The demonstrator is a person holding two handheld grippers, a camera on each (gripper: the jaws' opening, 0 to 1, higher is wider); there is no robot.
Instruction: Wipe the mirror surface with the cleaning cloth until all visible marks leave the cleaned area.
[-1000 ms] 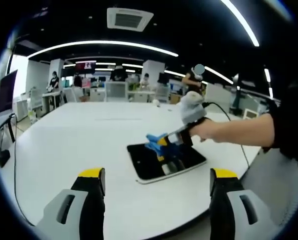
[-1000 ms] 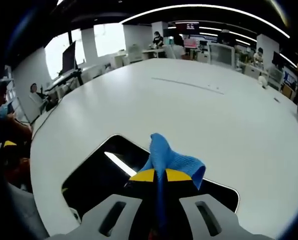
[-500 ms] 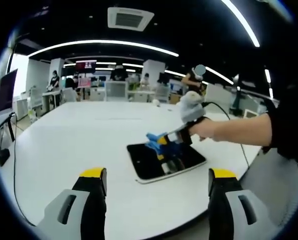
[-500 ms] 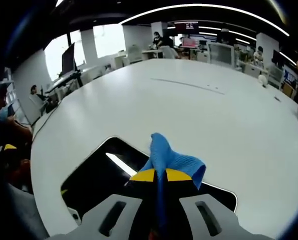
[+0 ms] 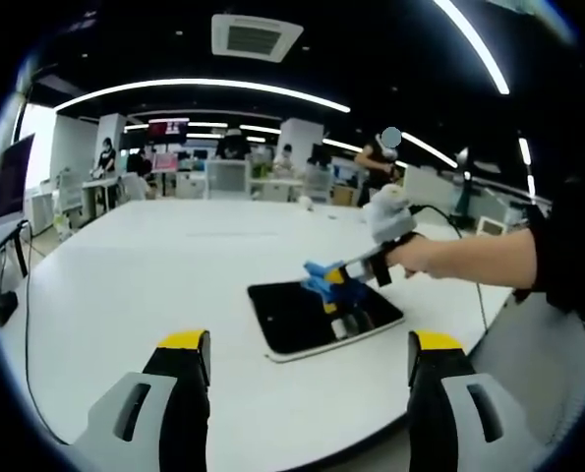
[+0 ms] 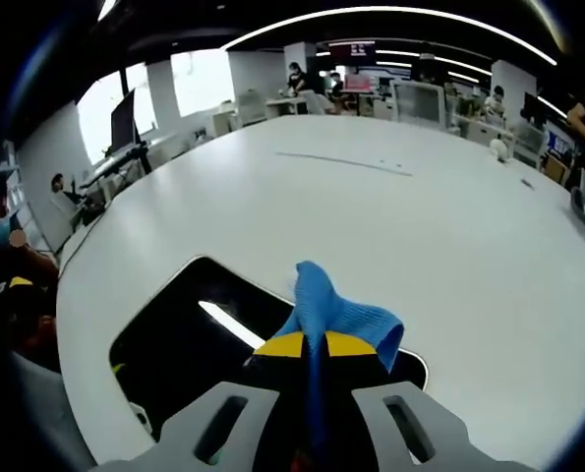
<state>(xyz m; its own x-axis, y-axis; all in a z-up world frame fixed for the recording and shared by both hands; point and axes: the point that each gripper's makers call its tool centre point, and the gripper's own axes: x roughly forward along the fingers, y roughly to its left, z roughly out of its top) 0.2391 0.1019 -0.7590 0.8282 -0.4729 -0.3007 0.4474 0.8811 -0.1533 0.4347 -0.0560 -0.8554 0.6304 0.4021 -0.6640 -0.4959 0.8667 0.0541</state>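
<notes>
Right gripper [image 6: 317,344] clamped on blue cloth [image 6: 336,310] over mirror [image 5: 317,317]; left gripper [image 5: 307,344] wide, idle. Risks shoving unanchored mirror (near worktop [image 5: 154,285] edge) off.

a large white table [image 5: 145,285] spreads across the left gripper view, its far edge toward 12 o'clock. beyond it, desks with people [image 5: 105,162] sit around 10 to 11 o'clock, and a red-lit screen [image 5: 167,128] hangs near 11. a ceiling vent [image 5: 256,35] is at 12 o'clock, with long curved light strips [image 5: 204,87] below it. in the right gripper view, bright windows [image 6: 199,81] show at 11 o'clock.
</notes>
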